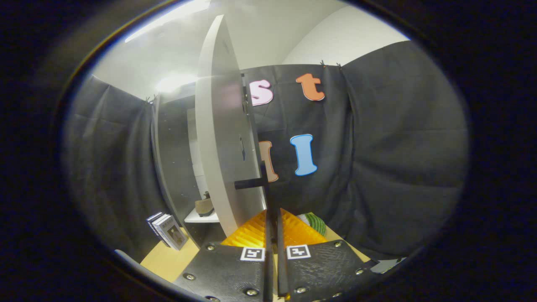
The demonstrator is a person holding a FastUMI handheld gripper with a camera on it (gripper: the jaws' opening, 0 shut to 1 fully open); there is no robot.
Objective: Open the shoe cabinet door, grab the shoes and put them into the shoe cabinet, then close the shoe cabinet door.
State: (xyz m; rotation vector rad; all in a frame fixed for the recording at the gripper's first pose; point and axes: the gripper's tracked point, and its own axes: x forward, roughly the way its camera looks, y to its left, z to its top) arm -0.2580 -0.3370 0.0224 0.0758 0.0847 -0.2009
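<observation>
Just ahead of the gripper [272,235], the shoe cabinet door [222,138] stood open, seen nearly edge-on, its long axis upright and its free edge pointing toward the camera. A dark cylindrical handle [249,183] projected sideways from the door's face, above the fingertips. The gripper's fingers were drawn together with only a thin slit between them; whether they pinched the door's edge could not be told. Square coded markers [253,253] sat on the fingers. Beyond the door, inside the shoe cabinet [176,167], one brownish shoe [204,206] rested on a white shelf [201,217]. Books [168,230] stood on the tabletop [168,260] beside the cabinet; their cover print was too small to read. A green-striped object [314,222] lay right of the fingers.
</observation>
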